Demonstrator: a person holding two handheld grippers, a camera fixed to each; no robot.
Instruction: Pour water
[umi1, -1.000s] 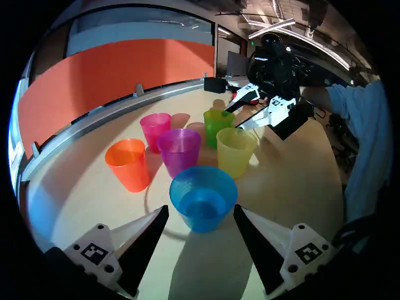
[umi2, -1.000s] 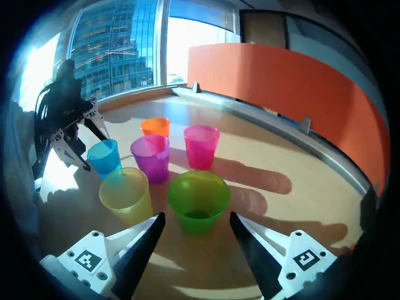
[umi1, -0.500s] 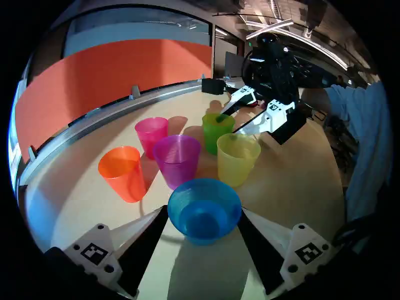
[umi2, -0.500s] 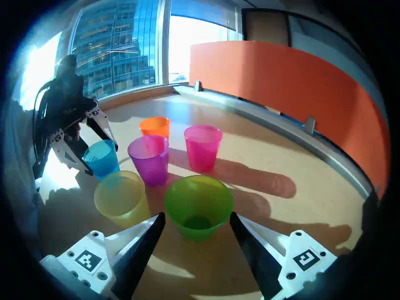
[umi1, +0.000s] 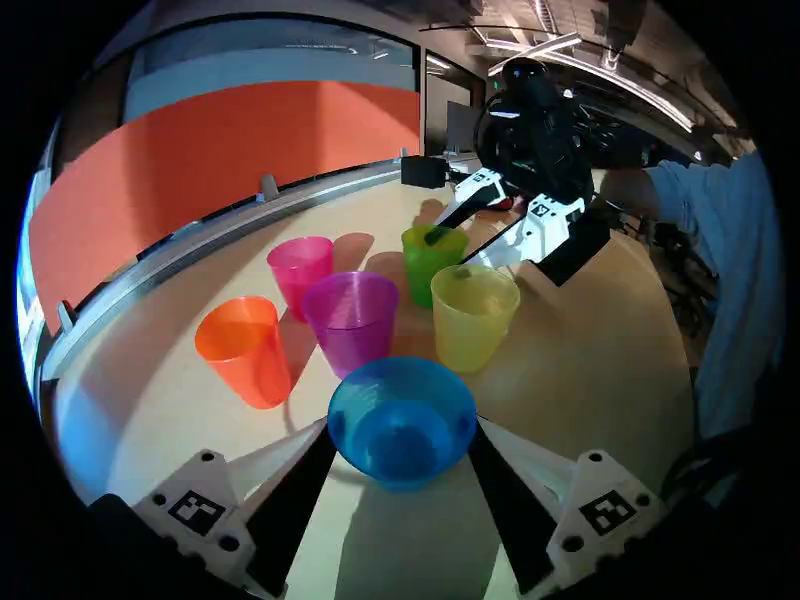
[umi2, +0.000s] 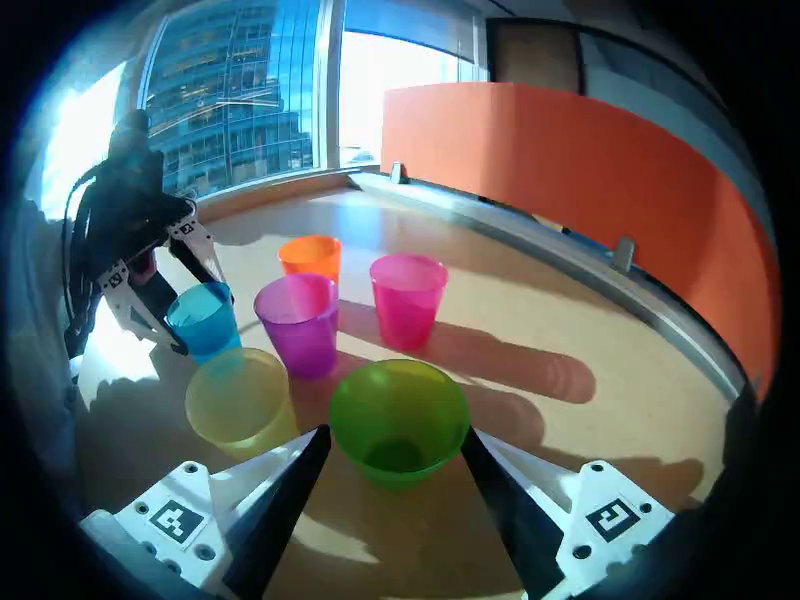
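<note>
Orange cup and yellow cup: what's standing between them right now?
The purple cup stands between the orange cup and the yellow cup; the left gripper view shows this plainly.

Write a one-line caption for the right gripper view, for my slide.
Open right gripper with a green cup between its fingers, five other coloured cups behind on the table.

Translucent glossy plastic cups (umi1: 402, 422), smooth pale wooden table (umi1: 590, 370)
</note>
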